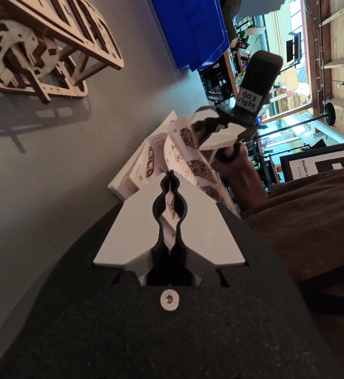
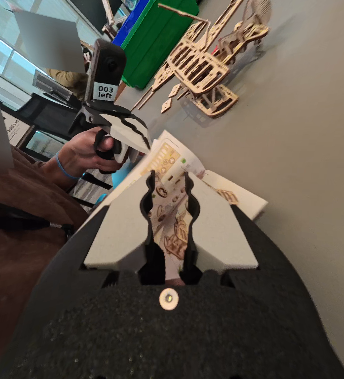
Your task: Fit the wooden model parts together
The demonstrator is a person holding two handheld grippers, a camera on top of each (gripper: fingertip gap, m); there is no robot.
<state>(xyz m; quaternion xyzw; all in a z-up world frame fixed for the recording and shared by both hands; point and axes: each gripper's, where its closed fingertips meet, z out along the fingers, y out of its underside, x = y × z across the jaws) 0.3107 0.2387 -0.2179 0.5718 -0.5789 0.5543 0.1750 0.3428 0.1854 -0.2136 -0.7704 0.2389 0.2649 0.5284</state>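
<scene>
An open instruction booklet lies on the grey table, and it also shows in the right wrist view. My left gripper is shut on one of its pages, which runs between the pads and is lifted. In the right wrist view the left gripper sits at the booklet's left edge. My right gripper is open and empty, hovering just above the printed pages. In the left wrist view the right gripper is at the raised pages. A part-built wooden model stands beyond the booklet, and it also shows in the right wrist view.
Small loose wooden pieces and thin wooden sticks lie beside the model. A green bin and a blue bin stand at the table's far edge. The table edge and the person's brown sleeve are close by. About 7 cm separates my left fingertips from my right.
</scene>
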